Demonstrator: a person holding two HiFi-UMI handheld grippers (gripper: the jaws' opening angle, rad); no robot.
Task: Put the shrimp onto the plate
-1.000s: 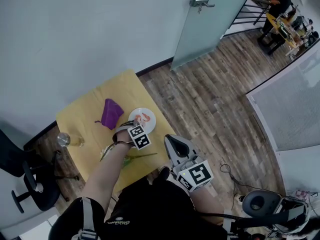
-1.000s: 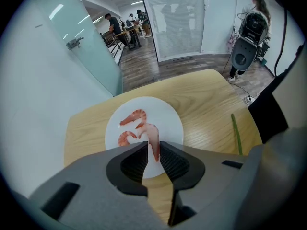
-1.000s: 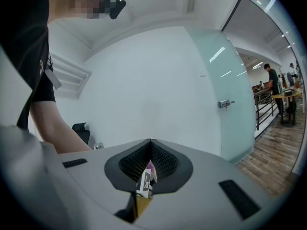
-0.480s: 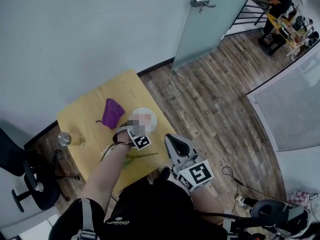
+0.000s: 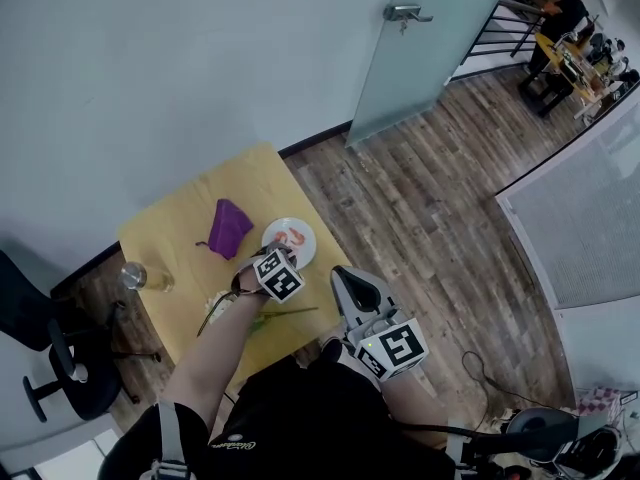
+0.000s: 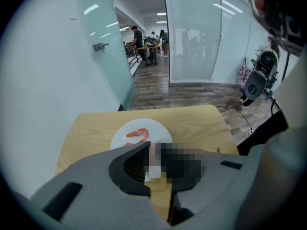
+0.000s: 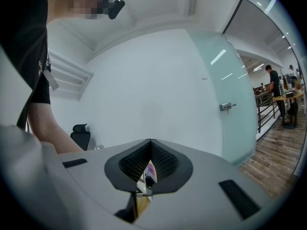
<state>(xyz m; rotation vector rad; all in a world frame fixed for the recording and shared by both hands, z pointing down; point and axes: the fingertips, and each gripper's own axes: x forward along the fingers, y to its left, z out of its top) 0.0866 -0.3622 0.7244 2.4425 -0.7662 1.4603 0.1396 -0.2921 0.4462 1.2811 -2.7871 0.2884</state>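
Left arm: bare forearm stretched forward, my grey left hand-held gripper (image 6: 156,153) with jaws slightly apart.
Right arm: tucked near my body, my grey right hand-held gripper (image 7: 151,143) with jaw tips together.

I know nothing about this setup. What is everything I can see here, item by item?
Yellow wooden table: one, yellow, against the white wall.
White round plate: one, white, on the table's right part.
Orange shrimp: one clearly seen, orange, lying on the plate.
Purple folded cloth: one, purple, left of the plate in the head view.
Clear glass: one, clear, at the table's left edge.
Thin green stalk: one, green, at the table's near edge.
Black office chair: one, black, on the floor left of the table.
Frosted glass door: one, pale green, beyond the table.
Left tongs: one, grey, over the table beside the plate; a blur patch covers part.
Right tongs: one, grey, shut and empty, near the person's body.
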